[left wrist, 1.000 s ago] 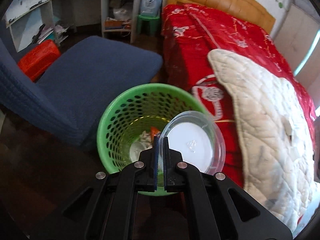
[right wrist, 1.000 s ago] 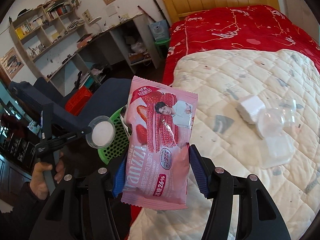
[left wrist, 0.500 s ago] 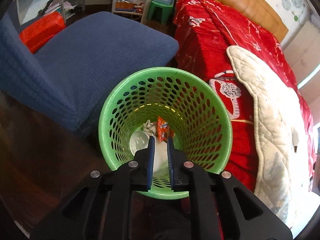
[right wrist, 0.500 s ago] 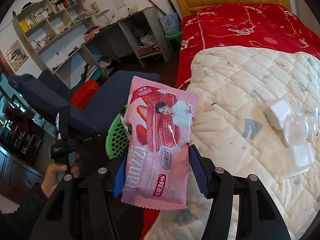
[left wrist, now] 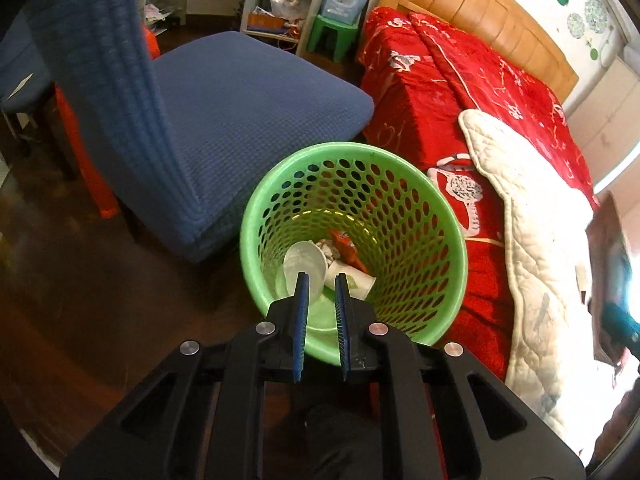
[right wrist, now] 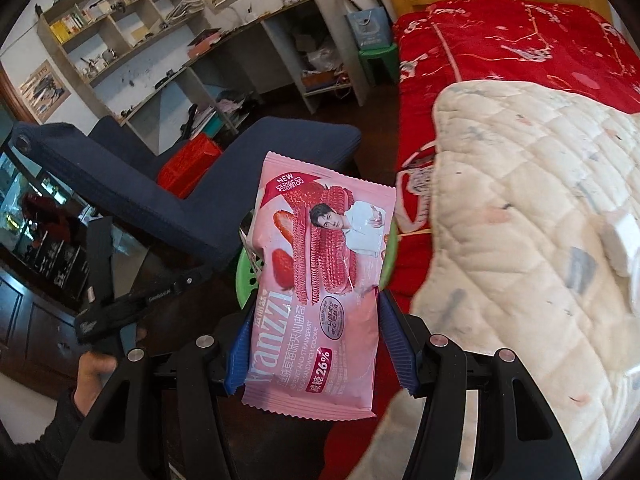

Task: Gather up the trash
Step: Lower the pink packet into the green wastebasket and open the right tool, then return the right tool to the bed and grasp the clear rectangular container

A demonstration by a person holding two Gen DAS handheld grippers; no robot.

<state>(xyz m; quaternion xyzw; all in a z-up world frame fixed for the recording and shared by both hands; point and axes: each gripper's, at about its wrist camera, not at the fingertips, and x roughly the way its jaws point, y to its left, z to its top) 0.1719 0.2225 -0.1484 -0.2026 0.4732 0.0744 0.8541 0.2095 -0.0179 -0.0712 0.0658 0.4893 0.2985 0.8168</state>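
Observation:
A green perforated trash basket (left wrist: 420, 216) stands on the floor between a blue chair and the bed. Inside lie a clear plastic lid (left wrist: 306, 264), a paper cup (left wrist: 354, 278), an orange wrapper (left wrist: 347, 249) and crumpled paper. My left gripper (left wrist: 321, 280) hangs just above the basket's near rim, slightly open and empty. My right gripper (right wrist: 316, 304) is shut on a pink strawberry cookie packet (right wrist: 320, 276), held upright above the bed's edge; the basket's rim (right wrist: 242, 276) shows behind the packet. The left gripper's handle (right wrist: 132, 300) shows at lower left.
A blue upholstered chair (left wrist: 224, 100) stands close left of the basket. The bed has a red cover (left wrist: 452, 80) and a cream quilt (right wrist: 540, 200). A white block (right wrist: 622, 240) lies on the quilt. Desk shelves (right wrist: 168, 40) and a green stool (left wrist: 334, 34) stand at the back.
My left gripper let go of the clear plastic lid, which now lies in the basket, and its jaws opened slightly. My right gripper has swung left with the pink packet, toward the basket.

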